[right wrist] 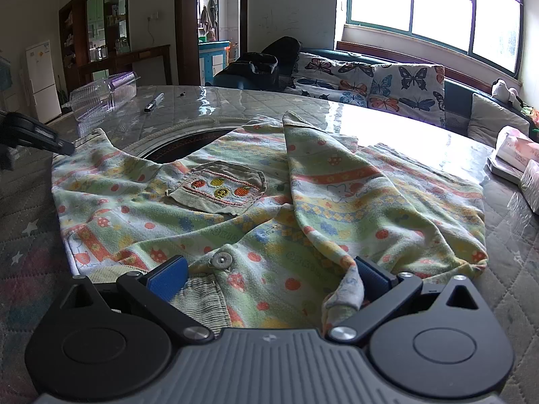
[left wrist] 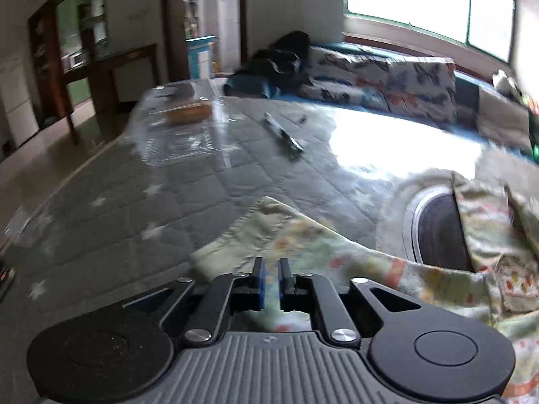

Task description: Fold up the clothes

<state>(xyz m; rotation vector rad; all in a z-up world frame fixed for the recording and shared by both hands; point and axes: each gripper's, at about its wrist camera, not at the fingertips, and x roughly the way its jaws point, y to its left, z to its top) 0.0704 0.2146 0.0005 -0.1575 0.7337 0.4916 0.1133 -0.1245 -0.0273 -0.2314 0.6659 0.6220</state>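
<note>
Right claw (right wrist: 269,274): I am holding it low over the near hem of the patterned garment (right wrist: 235,208), jaws standing wide apart with cloth and a snap button (right wrist: 221,260) lying between them, gripping nothing. Left claw (left wrist: 271,271): pads are sitting nearly together on a fold of the same garment's edge; a thin gap is showing between them, and I judge them clamped on cloth but cannot be certain. Garment: it is lying spread on the quilted, star-printed table cover (right wrist: 27,235), pocket (right wrist: 219,188) facing up, one panel already lying turned over the middle, its far part draping across a round recess (right wrist: 188,141) in the tabletop. Risks: as I am reading it, cloth over that recess is sagging and could drag or snag on the rim during a pull; the glossy cover could let the whole piece slide instead of creasing; a thin left pinch could slip; uneven pulls from the two claws could skew the fold. Containers: a clear plastic clamshell box (right wrist: 104,96) is standing at the far left corner, appearing to hold nothing in the right view, though blur in the left view is hiding this. A pen (right wrist: 153,102) is lying beside it; packages (right wrist: 515,155) are resting at the right edge.
</note>
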